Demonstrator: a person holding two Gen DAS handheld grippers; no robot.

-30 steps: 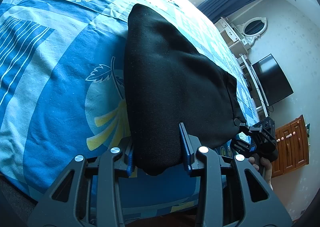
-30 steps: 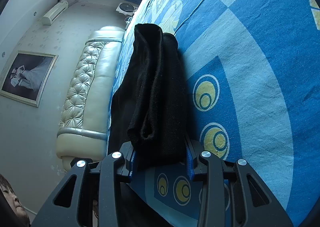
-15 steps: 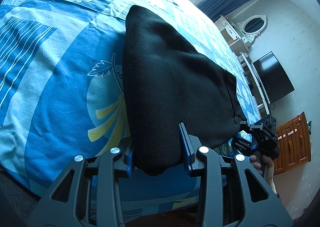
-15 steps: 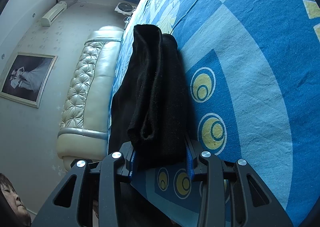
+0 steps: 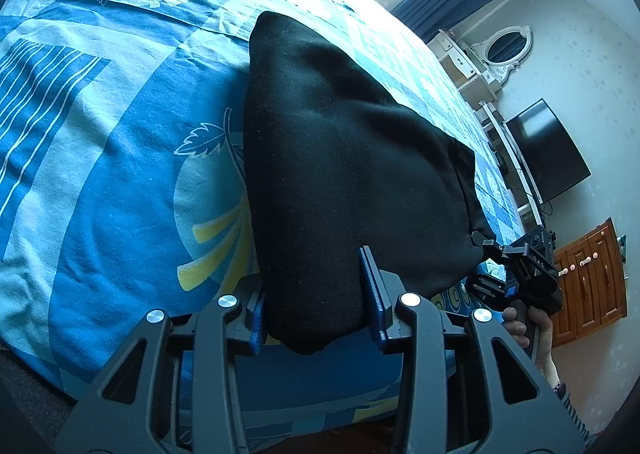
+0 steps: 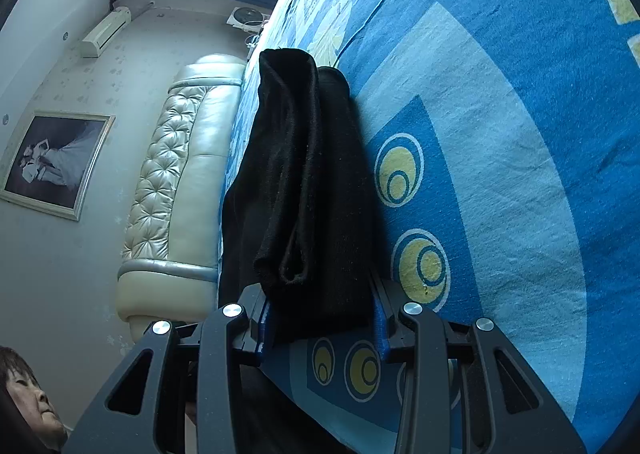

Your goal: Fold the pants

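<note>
One pair of black pants [image 5: 344,174] is lying folded on one bed [image 5: 100,174]. Two grippers are showing: the left gripper [image 5: 316,306] and the right gripper [image 6: 320,314]. One television [image 5: 548,150], one oval mirror [image 5: 506,48] and one wooden cabinet [image 5: 592,282] are standing by the wall. One framed picture [image 6: 52,162] and one air conditioner [image 6: 106,32] are hanging near one padded headboard [image 6: 180,174].
</note>
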